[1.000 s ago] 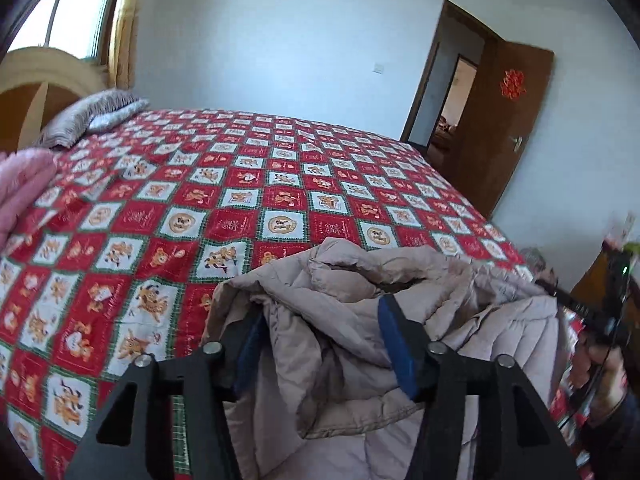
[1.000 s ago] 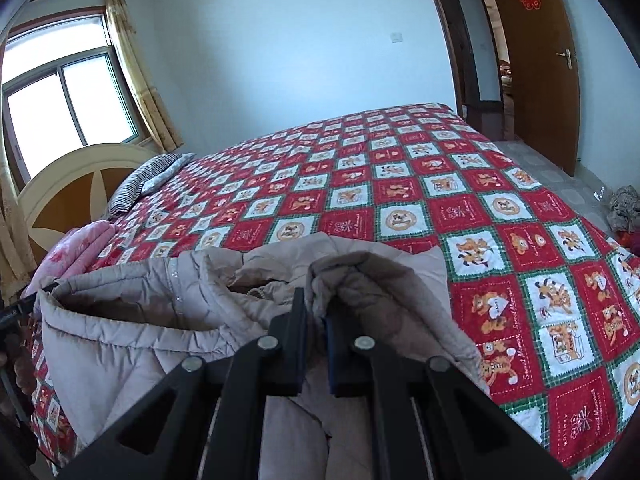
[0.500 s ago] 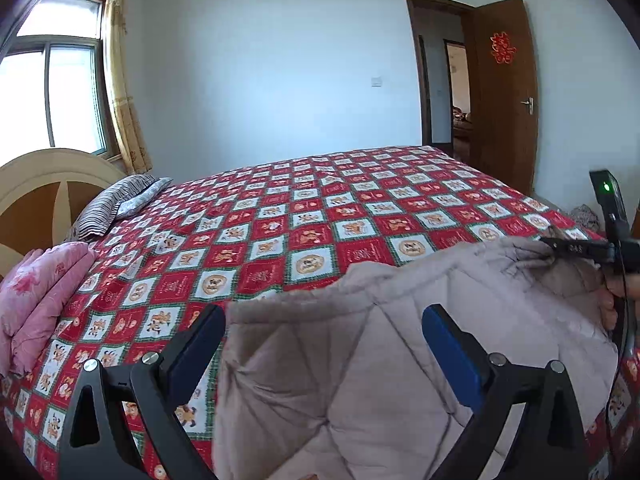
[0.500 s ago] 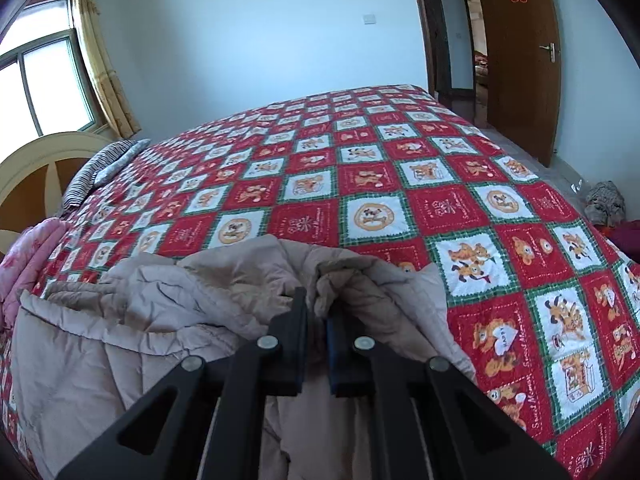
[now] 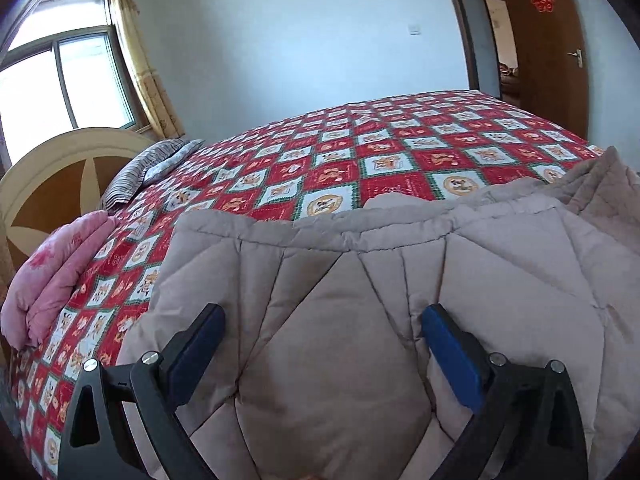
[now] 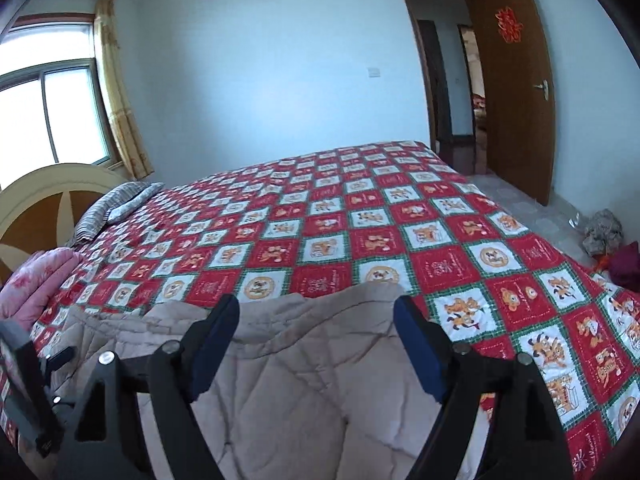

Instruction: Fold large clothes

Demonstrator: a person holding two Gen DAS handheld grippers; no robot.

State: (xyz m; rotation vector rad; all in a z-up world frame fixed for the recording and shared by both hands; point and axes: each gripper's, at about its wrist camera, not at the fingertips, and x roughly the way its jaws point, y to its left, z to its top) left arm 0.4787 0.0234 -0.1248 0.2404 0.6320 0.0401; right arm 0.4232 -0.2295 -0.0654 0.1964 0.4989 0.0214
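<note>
quilted beige coat (image 5: 360,320) flat on bed (image 5: 360,168), fold laid | left tongs (image 5: 320,336) wide, empty | right tongs (image 6: 316,332) just opened, coat released

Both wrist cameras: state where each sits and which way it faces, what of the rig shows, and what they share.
Left wrist: on the left gripper, looking forward and slightly down over the beige quilted padded coat towards the window; its open blue-padded fingers show.
Right wrist: on the right gripper, facing across the red patchwork bedspread to the brown wooden door; its just-opened fingers and part of the other gripper show.
Shared: coat, bedspread, folded pink quilt, door.
</note>
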